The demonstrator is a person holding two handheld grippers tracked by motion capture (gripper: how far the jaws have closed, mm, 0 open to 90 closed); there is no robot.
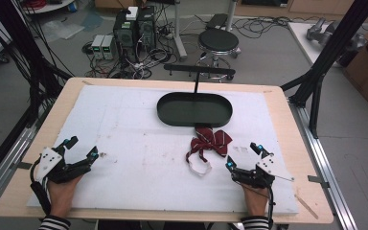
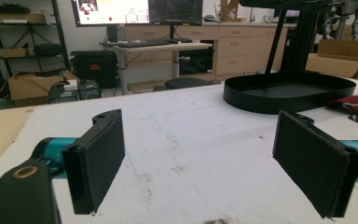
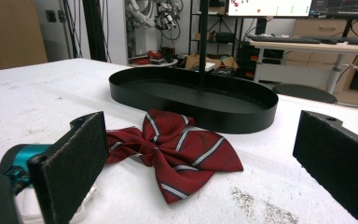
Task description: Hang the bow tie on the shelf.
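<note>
Your right gripper (image 1: 243, 155) sits jaws wide apart, empty, near the red striped bow tie (image 1: 211, 141). Your left gripper (image 1: 81, 147) is also spread wide, well apart from it. Bow tie lies just beside the black oval tray (image 1: 194, 120).

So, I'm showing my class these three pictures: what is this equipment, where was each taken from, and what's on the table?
A person holds a two-jaw gripper in each hand: the left gripper and the right gripper. One picture looks down from above; the other two come from cameras riding on each gripper, looking along its black jaws. On the white mat lie a red striped bow tie and, just behind it, a black oval tray. Both grippers are open and hold nothing.
</note>
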